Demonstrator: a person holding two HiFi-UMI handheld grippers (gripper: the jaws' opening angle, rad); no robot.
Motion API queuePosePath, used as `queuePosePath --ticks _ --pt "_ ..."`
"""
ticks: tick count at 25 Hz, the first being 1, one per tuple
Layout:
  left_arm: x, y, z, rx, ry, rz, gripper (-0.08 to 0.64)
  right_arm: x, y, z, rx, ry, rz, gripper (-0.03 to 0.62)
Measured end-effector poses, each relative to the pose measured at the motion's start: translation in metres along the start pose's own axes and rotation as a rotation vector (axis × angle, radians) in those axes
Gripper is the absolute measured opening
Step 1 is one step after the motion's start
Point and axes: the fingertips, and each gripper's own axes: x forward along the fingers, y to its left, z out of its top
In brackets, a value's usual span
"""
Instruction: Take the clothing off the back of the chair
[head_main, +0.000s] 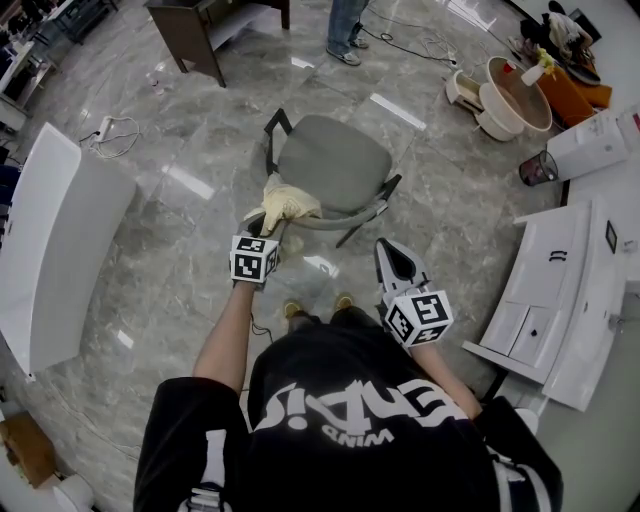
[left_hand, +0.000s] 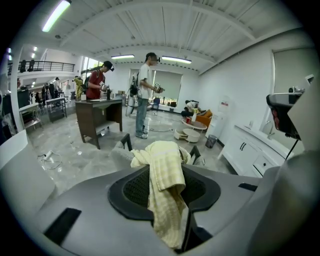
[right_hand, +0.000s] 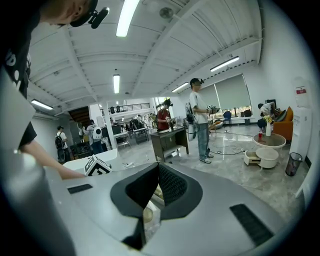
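While you stand behind the grey chair (head_main: 330, 160), its back is the part nearest you, and the pale yellow cloth (head_main: 288, 203) lies bunched over the left end of that back, with a fold hanging down your side. Your left claw (head_main: 268, 228) is closed on the cloth: in the left gripper view the fabric is pinched between the two black pads and a long strip of it trails down toward the camera. Your right claw (head_main: 392, 250) hangs apart from the chair, off the right end of the back, its tips together and nothing in them. The step in hand looks to be the lift, judging from the grip already made. To do it well, hold the squeeze firm and raise the cloth straight up first, so the folds clear the top of the back before you draw it toward yourself; pulling low or sideways would likely drag fabric along the frame and could snag it on the armrest (head_main: 388, 190) or tug the light chair across the smooth floor (head_main: 180, 230). The pinch seems to take only part of the bunch, so expect the rest to swing loose as it comes free. If it sags, your right claw is close enough to catch the hanging end.
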Motion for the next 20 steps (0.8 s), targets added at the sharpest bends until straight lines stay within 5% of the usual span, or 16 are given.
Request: queuePosePath --ticks 9,20 --pt "-0.026 -0.006 0.046 0.004 -0.111 0.020 0.138 0.001 0.002 0.003 -0.010 -0.007 0.014 0.014" --pt "-0.134 -0.031 0.198 0.046 -0.382 0.032 0.137 0.002 0.002 0.006 -0.006 -0.021 0.050 0.014"
